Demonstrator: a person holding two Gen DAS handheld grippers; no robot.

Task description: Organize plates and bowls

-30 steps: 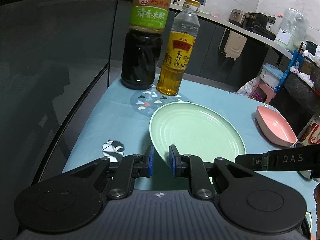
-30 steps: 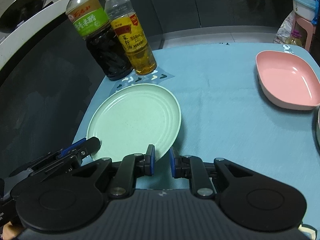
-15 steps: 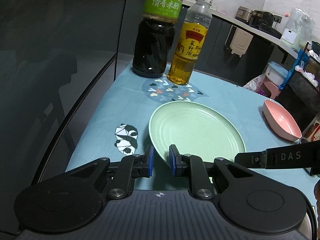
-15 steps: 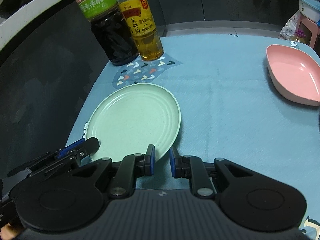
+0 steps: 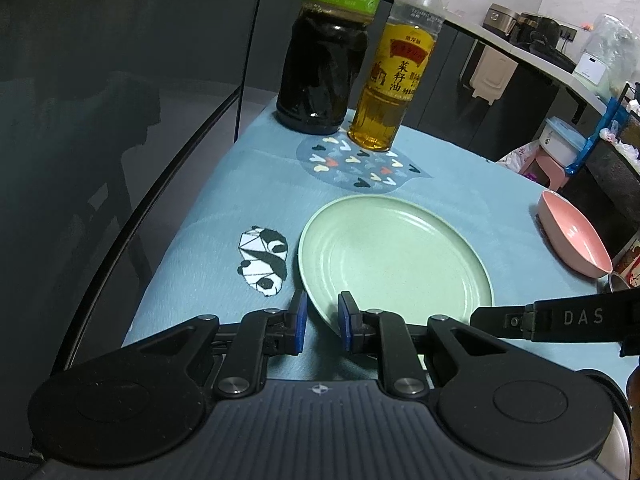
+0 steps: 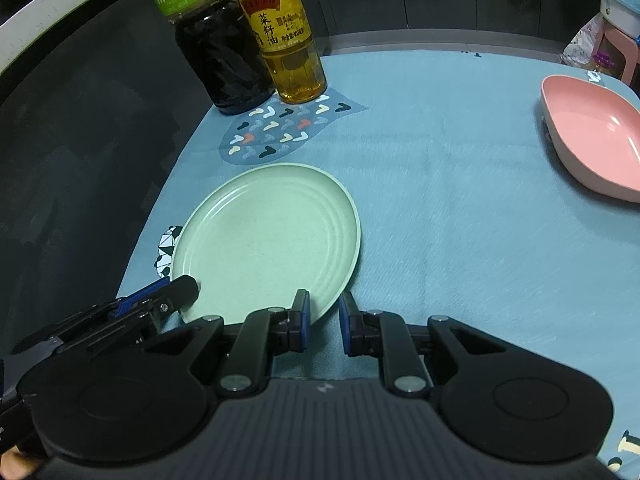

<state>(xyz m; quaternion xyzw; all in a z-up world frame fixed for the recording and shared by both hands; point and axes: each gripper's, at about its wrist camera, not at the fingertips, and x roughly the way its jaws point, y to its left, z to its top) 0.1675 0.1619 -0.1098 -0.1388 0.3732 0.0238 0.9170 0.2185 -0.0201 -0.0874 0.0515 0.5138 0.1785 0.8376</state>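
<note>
Green plate point(image 5: 394, 258) flat on bench point(image 6: 460, 216), near rim lying between pads of both tools. Left tool point(image 5: 322, 322) and right tool point(image 6: 323, 323) parted, gripping nothing. Pink bowl point(image 6: 592, 148) well apart, rightward.

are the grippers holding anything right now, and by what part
Both straddle the near rim of the round pale green plate: left gripper at its left, right gripper at its right. Jaws show a gap; a firm grip cannot be told.
</note>
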